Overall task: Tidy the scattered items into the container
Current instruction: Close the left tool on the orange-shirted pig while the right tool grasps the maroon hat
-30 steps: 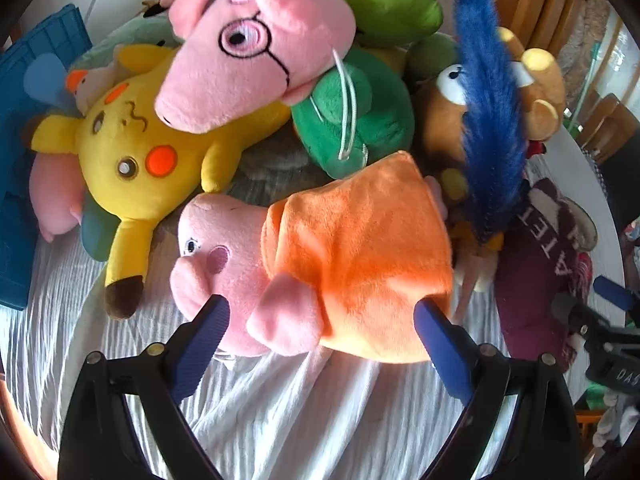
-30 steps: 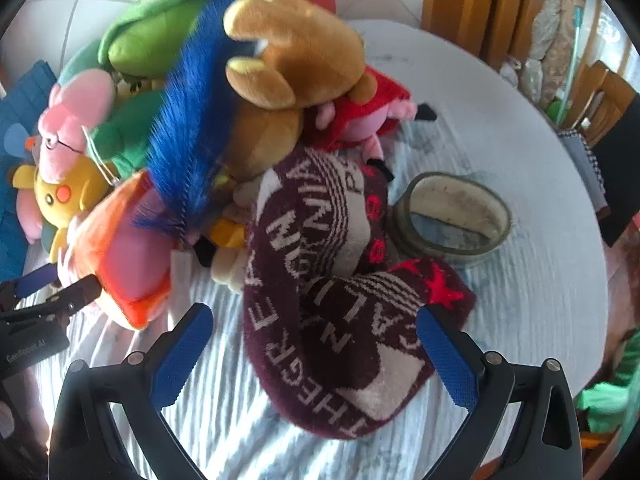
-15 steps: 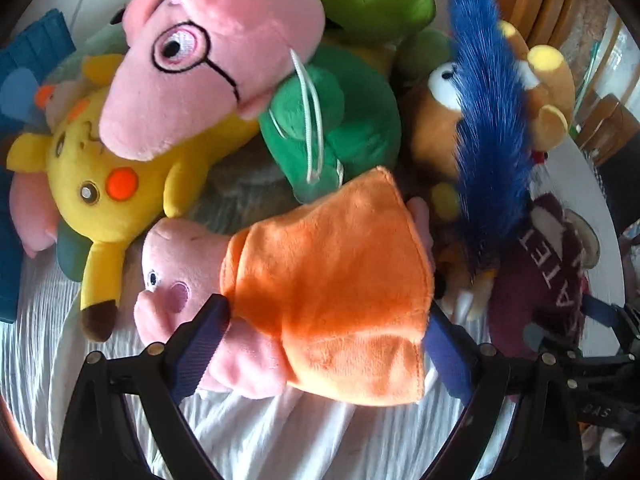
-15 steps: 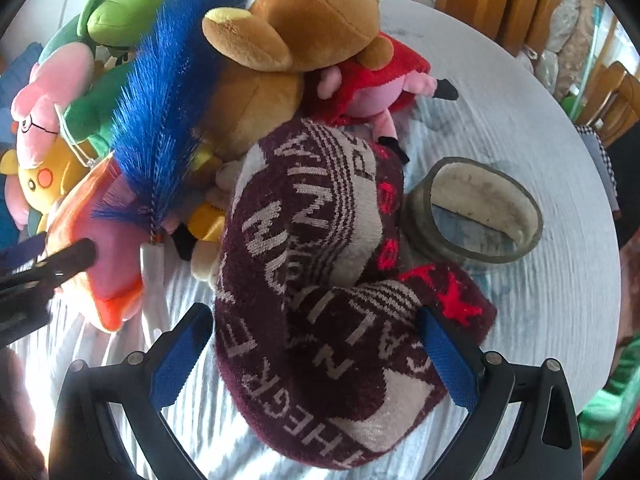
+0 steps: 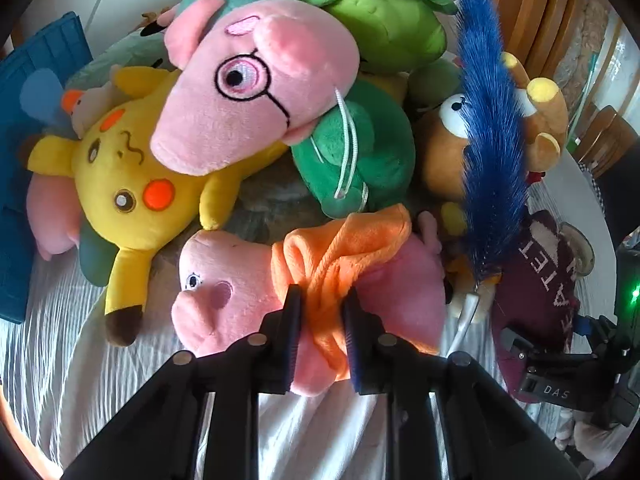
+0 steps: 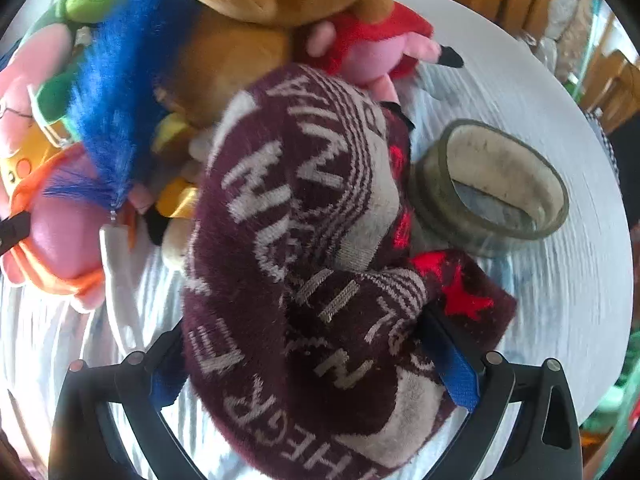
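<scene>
Orange dress (image 5: pixel 340 252) of pink pig plush (image 5: pixel 224 296) now bunched between left gripper (image 5: pixel 320 320) fingers; jaws wide a second ago, closing now, fabric pinched. Grasp made; lift to container follows. Right gripper (image 6: pixel 316 364) lower than before, wide apart, maroon knitted scarf (image 6: pixel 304 240) between fingers, not squeezed. Container not identifiable.
</scene>
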The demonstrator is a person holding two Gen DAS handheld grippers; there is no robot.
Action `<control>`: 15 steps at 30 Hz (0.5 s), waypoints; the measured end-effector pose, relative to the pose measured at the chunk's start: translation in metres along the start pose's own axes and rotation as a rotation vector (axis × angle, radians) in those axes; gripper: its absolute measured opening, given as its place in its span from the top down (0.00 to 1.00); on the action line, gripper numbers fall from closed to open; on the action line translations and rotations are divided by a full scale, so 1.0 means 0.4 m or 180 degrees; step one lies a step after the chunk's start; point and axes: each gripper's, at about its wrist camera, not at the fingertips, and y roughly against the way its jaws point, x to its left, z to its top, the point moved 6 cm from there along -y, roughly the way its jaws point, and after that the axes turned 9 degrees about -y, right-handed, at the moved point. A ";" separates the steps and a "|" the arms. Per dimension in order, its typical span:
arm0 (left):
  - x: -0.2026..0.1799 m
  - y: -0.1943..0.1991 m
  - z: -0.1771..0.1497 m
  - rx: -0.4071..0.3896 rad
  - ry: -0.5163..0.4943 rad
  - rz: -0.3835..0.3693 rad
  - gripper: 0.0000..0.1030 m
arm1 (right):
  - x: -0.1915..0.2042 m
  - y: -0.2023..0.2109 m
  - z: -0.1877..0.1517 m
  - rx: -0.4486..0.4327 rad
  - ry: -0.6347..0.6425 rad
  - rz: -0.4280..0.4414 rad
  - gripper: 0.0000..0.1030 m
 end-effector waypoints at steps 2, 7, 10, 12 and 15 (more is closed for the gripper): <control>-0.004 -0.010 0.001 0.0003 -0.0009 0.0029 0.81 | -0.001 -0.004 0.000 0.0021 0.0011 -0.0040 0.00; -0.006 -0.023 0.001 -0.0021 0.0017 0.0042 0.81 | -0.016 0.002 0.000 -0.0029 -0.0020 -0.0050 0.09; -0.008 -0.025 0.002 -0.0051 -0.0021 0.0064 0.81 | -0.027 0.007 0.000 -0.0055 -0.0013 -0.0042 0.14; -0.009 -0.025 0.002 -0.0077 -0.0023 0.0084 0.81 | -0.030 0.006 0.001 -0.0062 0.0003 -0.0050 0.14; -0.012 -0.023 0.002 -0.0126 -0.0059 0.0117 0.81 | -0.033 0.008 0.001 -0.0113 0.0025 -0.0076 0.14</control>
